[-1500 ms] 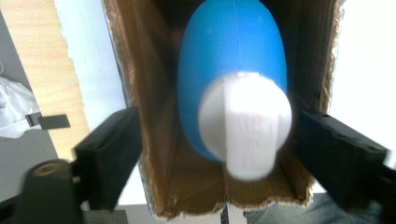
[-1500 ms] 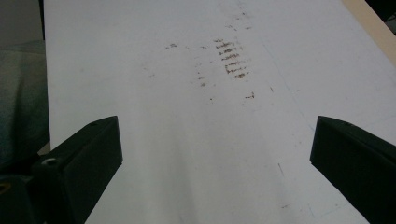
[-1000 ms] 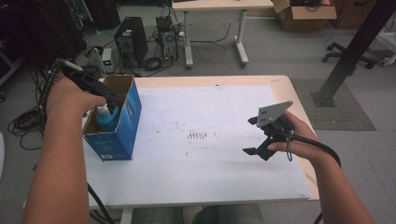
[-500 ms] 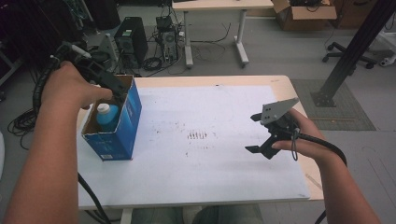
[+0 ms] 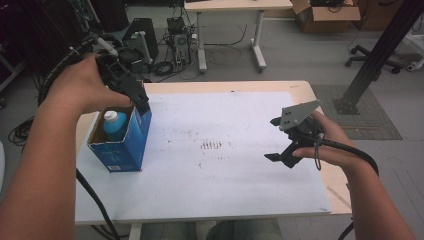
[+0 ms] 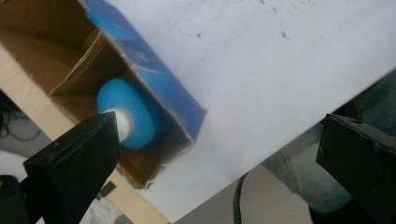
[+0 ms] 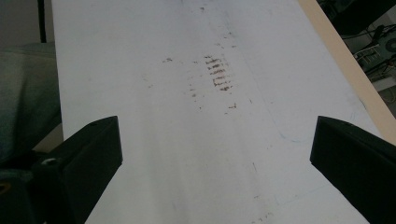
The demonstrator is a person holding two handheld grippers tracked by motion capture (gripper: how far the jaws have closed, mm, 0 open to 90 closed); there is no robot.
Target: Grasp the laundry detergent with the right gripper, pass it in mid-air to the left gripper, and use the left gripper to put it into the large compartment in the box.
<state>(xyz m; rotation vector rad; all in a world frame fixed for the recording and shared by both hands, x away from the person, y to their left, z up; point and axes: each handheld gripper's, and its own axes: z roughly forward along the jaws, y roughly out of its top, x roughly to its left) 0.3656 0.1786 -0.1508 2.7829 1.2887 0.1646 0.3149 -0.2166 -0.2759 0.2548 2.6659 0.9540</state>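
Left gripper lifted clear of box, jaws opened wide (empty), bottle left inside

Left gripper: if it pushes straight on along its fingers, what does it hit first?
Probably the blue bottle standing in the open blue box, or the box's near wall. The left gripper is open, nothing between its fingers. Depth is unclear, so which comes first is a guess.
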